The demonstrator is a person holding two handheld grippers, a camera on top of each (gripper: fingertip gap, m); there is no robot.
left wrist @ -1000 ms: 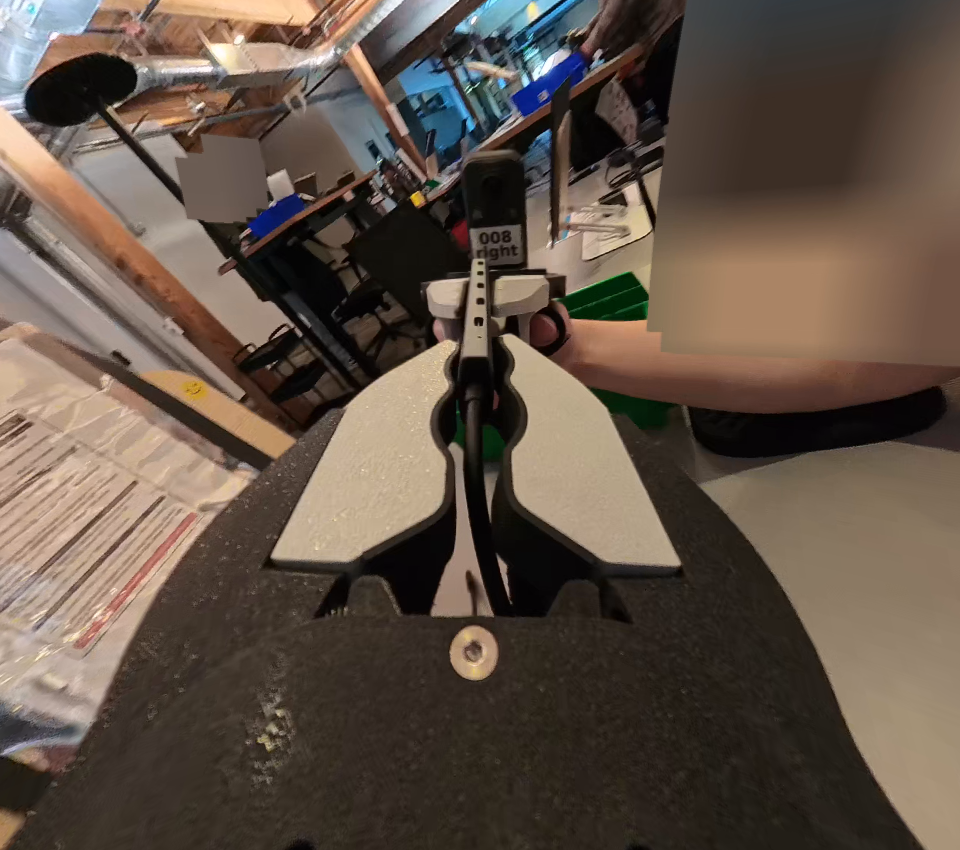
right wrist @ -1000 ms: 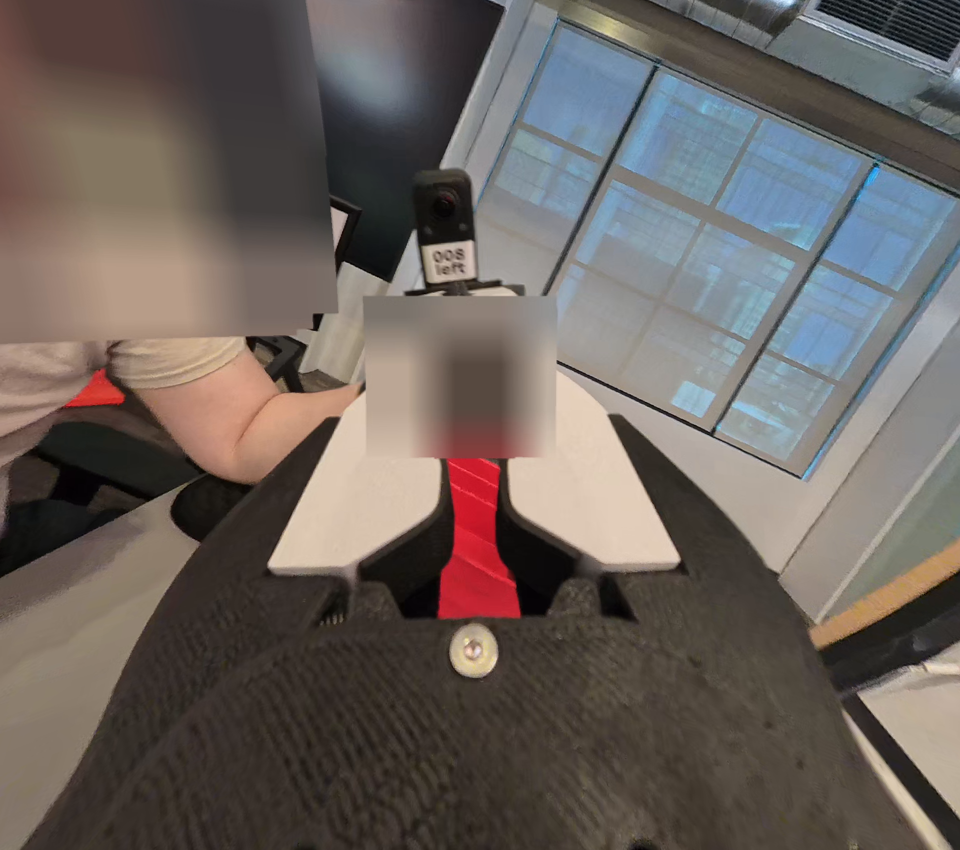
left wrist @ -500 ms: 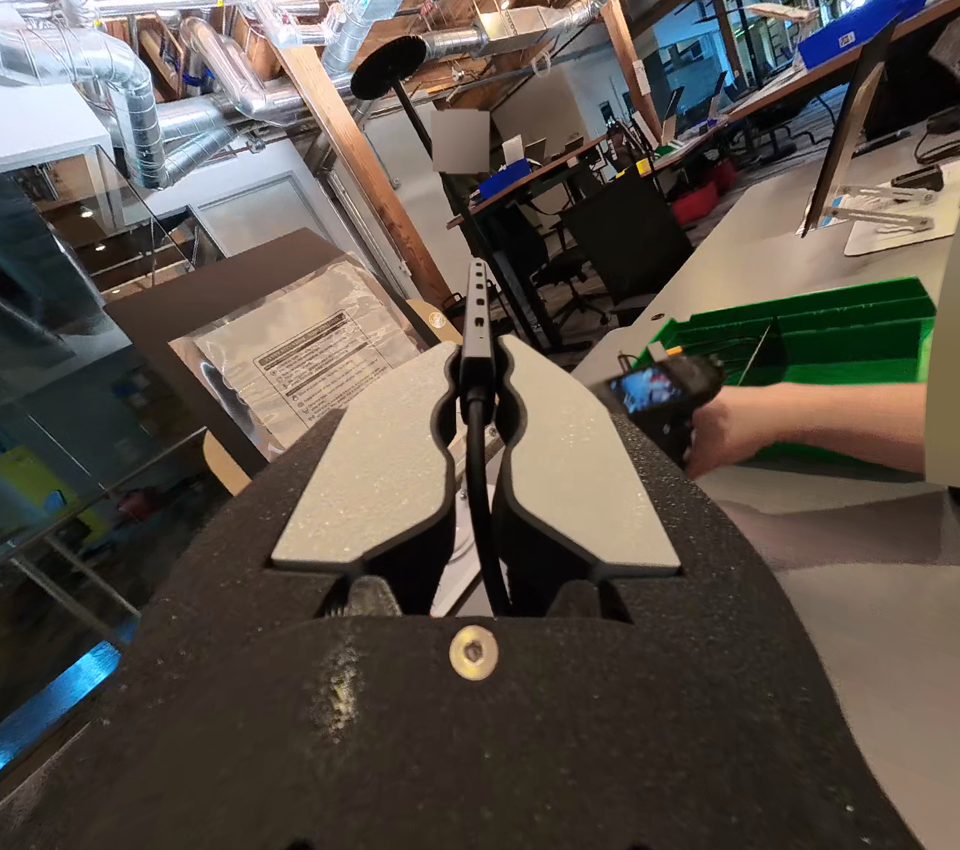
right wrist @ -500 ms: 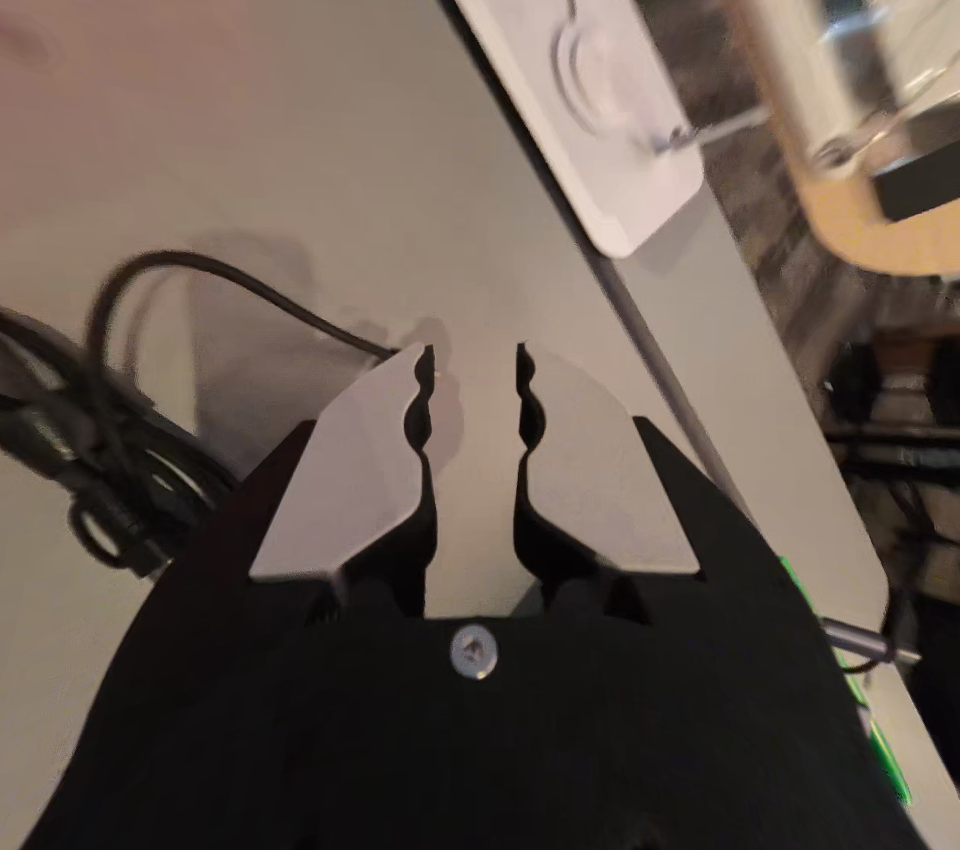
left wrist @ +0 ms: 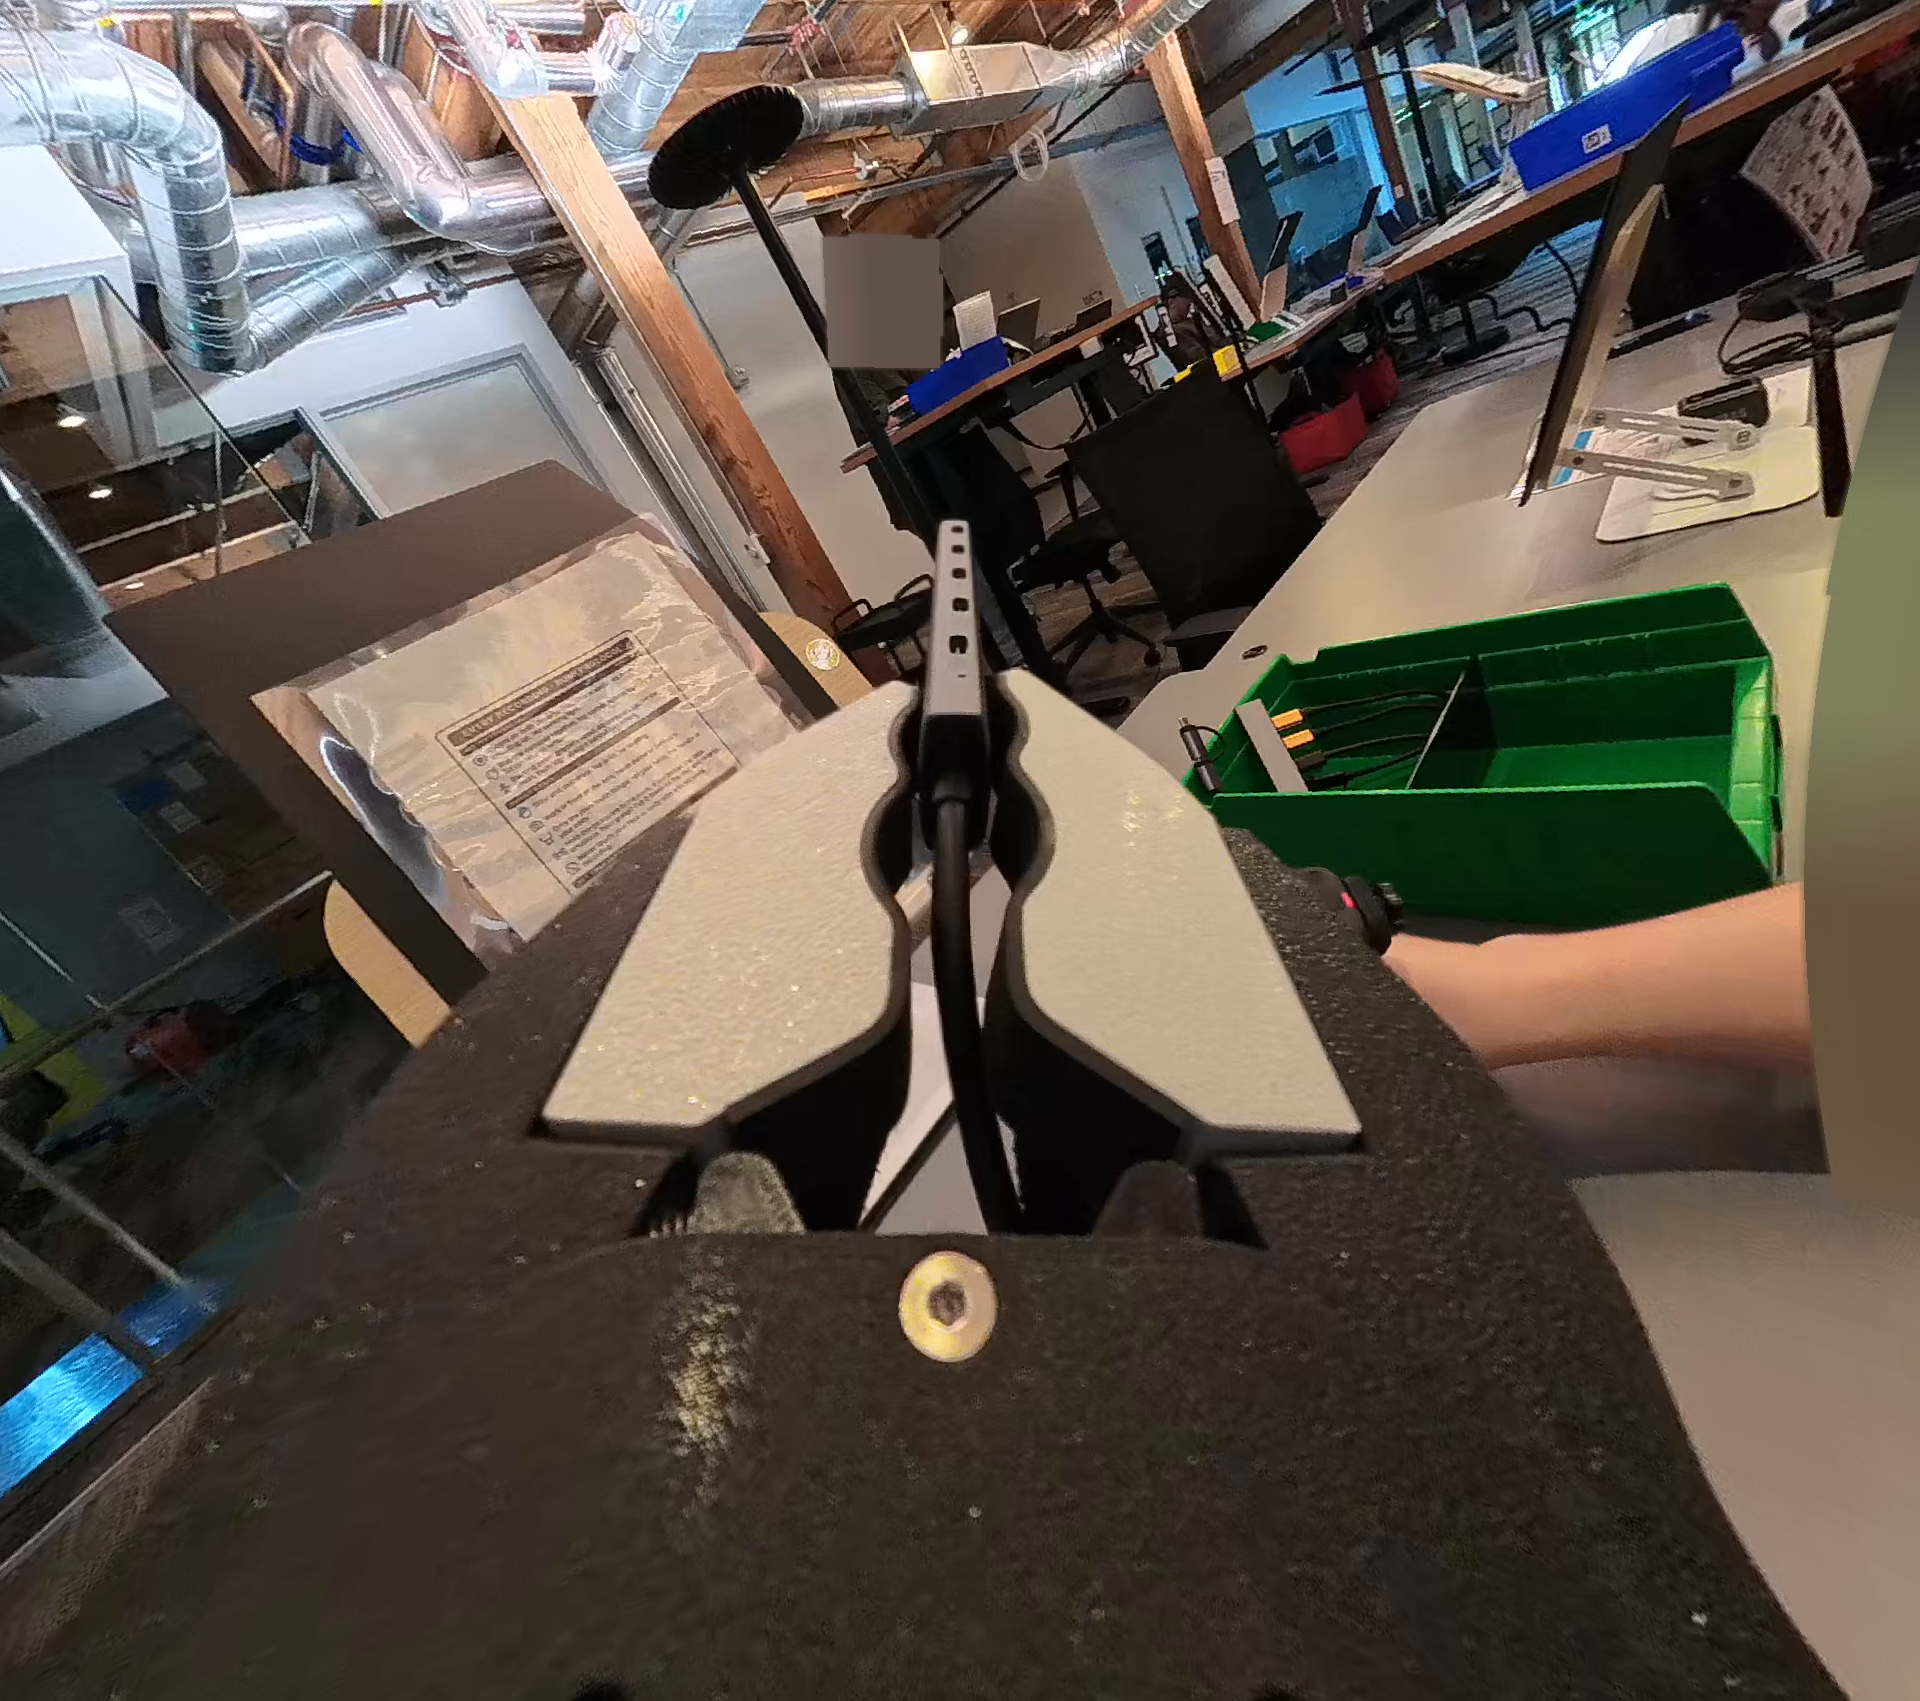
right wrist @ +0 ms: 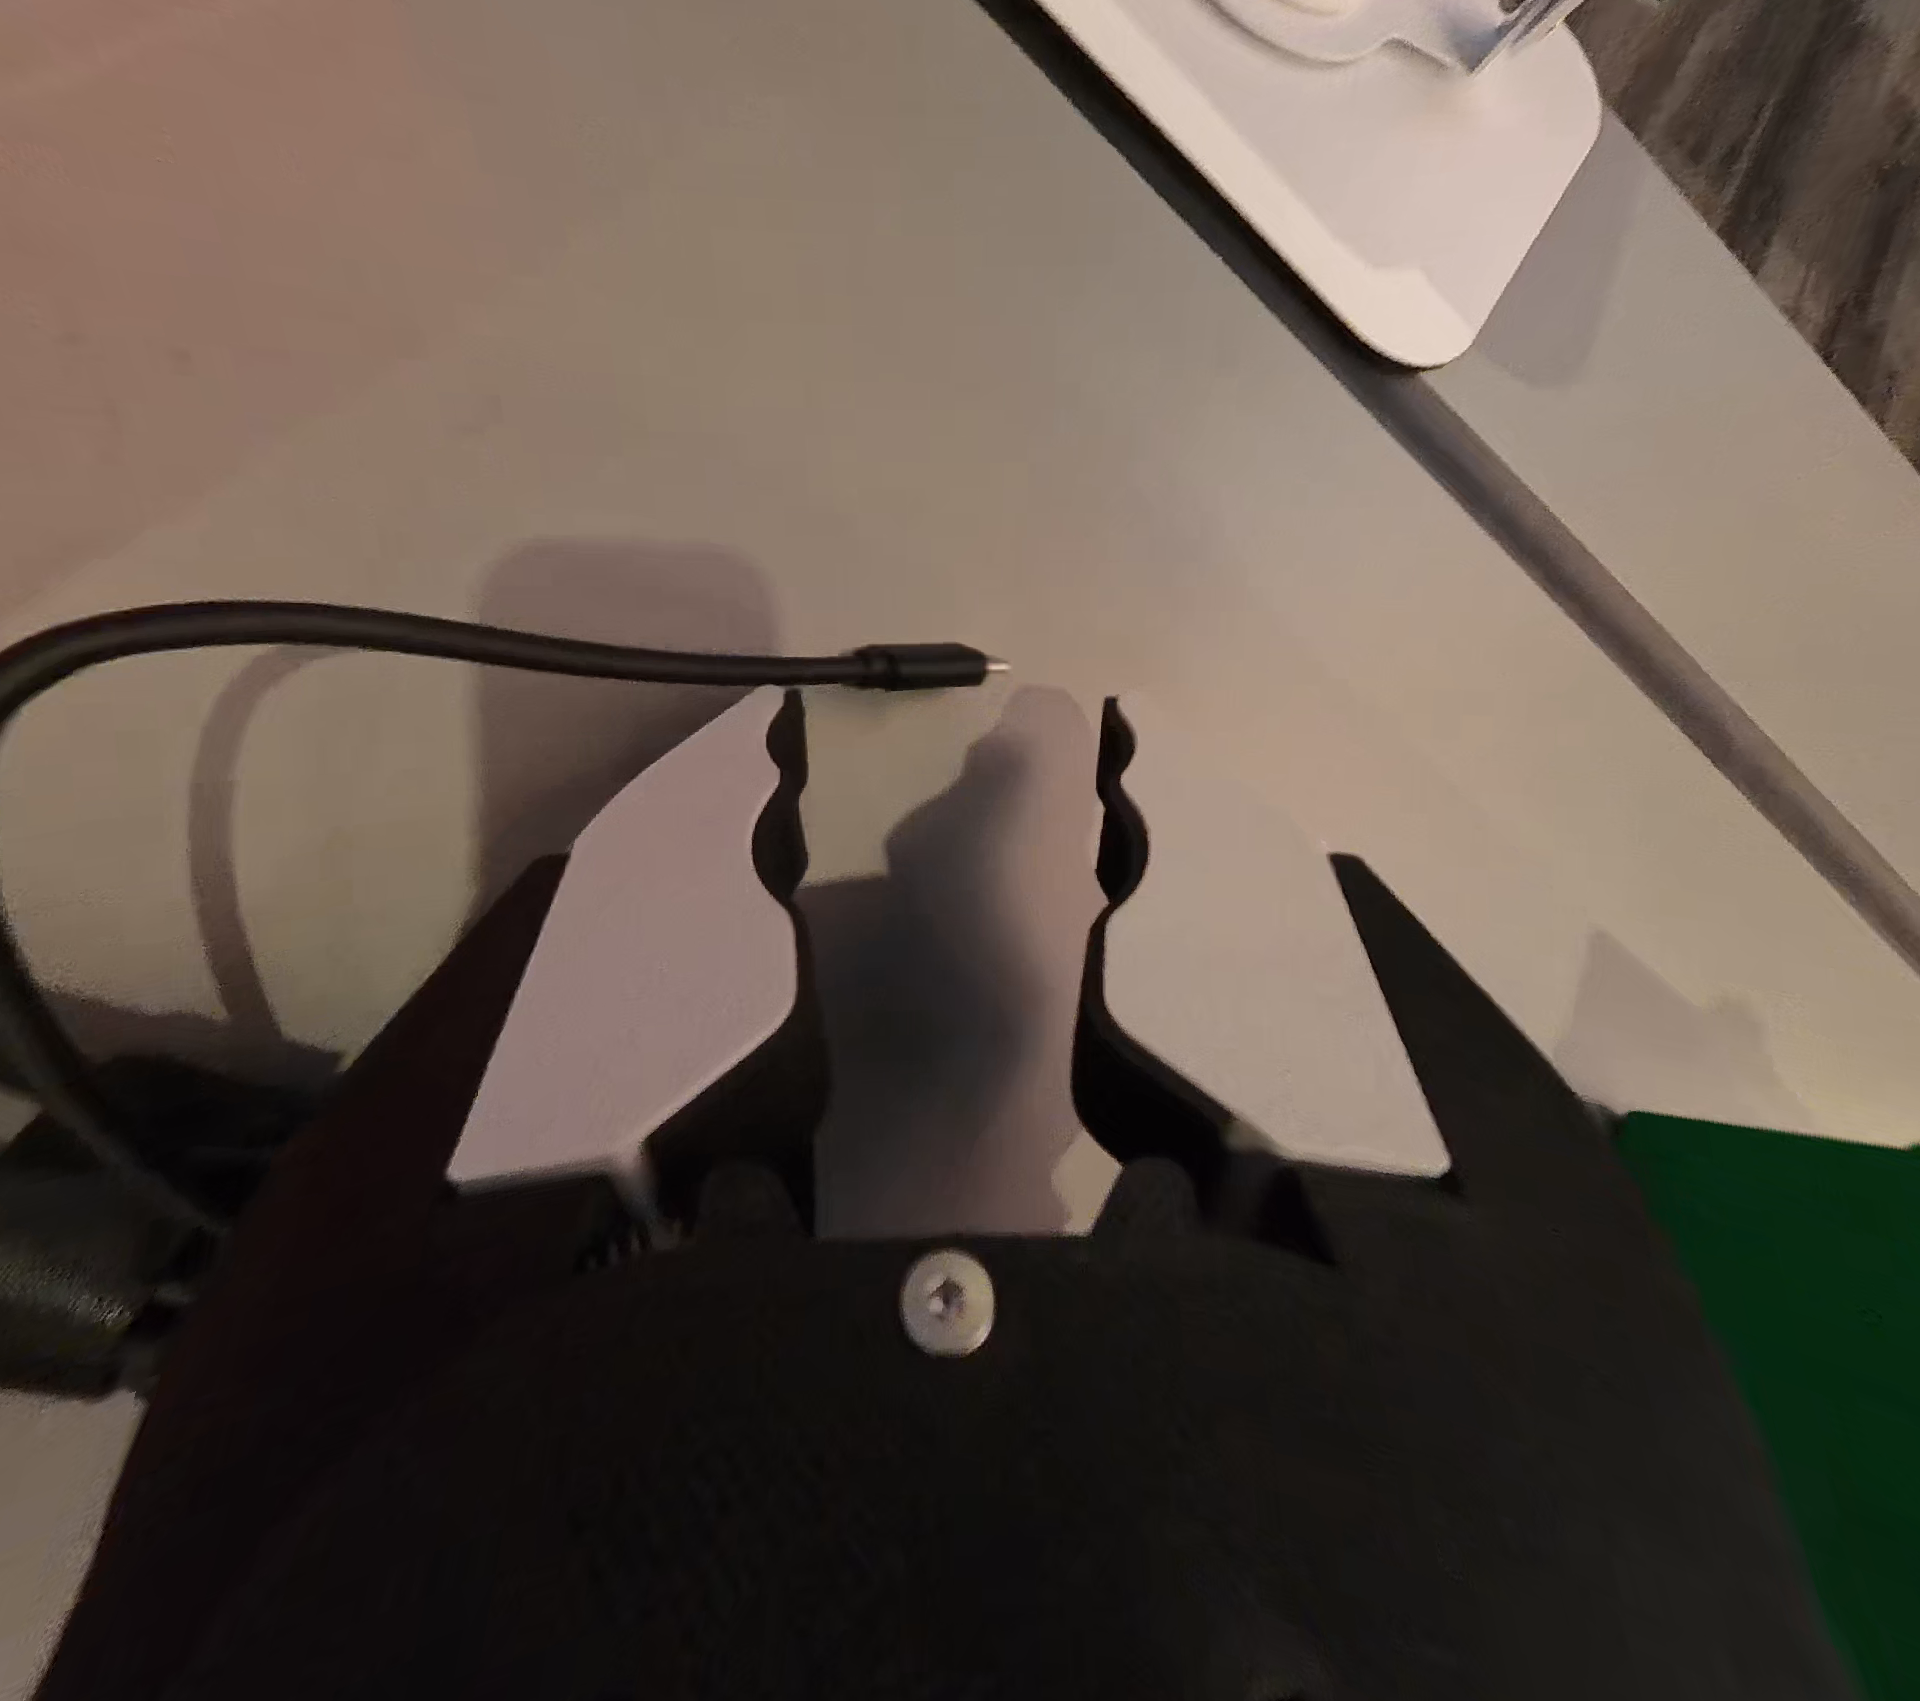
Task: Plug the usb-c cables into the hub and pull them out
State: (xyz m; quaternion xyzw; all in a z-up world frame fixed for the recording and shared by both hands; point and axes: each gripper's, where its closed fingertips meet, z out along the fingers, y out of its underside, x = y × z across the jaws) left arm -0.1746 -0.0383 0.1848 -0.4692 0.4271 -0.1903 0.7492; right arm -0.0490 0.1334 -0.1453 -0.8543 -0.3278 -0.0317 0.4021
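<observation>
My left gripper is shut on a slim grey hub, held edge-on and pointing up and away, its ports showing along the edge. The hub's own black lead runs back between the fingers. My right gripper is open and empty, pointing down at the grey table. A black usb-c cable lies on the table just beyond the fingertips, its plug pointing right between them. The right gripper's handle and the hand holding it show low in the left wrist view.
A green bin with cables in it stands on the table to the right; its corner shows in the right wrist view. A white monitor-stand base sits at the table's far edge. A bundle of black cables lies at left. Tip to tip, the grippers are about 40 cm apart.
My right gripper has opened wider and come closer over the cable plug. My left gripper holds the hub nearly still, tilted slightly; the right hand has dropped lower in its view.
</observation>
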